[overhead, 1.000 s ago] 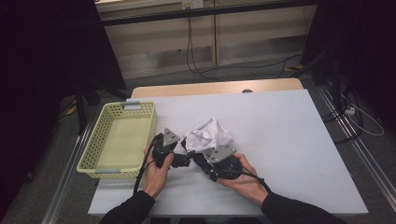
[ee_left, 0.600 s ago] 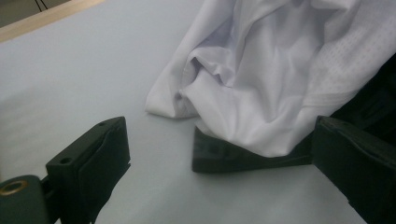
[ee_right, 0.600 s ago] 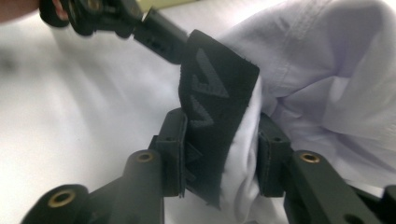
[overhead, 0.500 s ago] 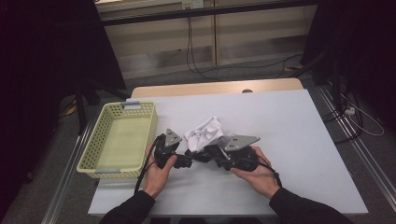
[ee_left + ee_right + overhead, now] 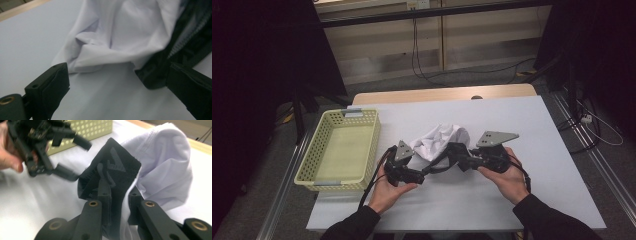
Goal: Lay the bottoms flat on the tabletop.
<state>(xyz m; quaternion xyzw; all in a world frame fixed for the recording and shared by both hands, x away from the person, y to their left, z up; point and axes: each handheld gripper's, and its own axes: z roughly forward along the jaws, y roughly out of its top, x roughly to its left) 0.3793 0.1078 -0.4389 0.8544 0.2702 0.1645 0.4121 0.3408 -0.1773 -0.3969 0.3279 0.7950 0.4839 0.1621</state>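
From the high view, the white garment is being kept bunched near the middle of the table, well clear of the yellow basket at the left edge; since a second ago the right gripper is being swung out toward the right, its grey plate now lying flat, and the cloth's black waistband is being drawn out with it. The left gripper is being held low at the near side, just beside the cloth. In the left gripper view, the jaws are being kept wide apart, nothing between them, with the garment lying ahead on the table. In the right gripper view, the waistband is being pinched between closed jaws, white fabric bulging behind. A spreading pull is being set up, judging by this; the left claw is probably being readied for a second hold.
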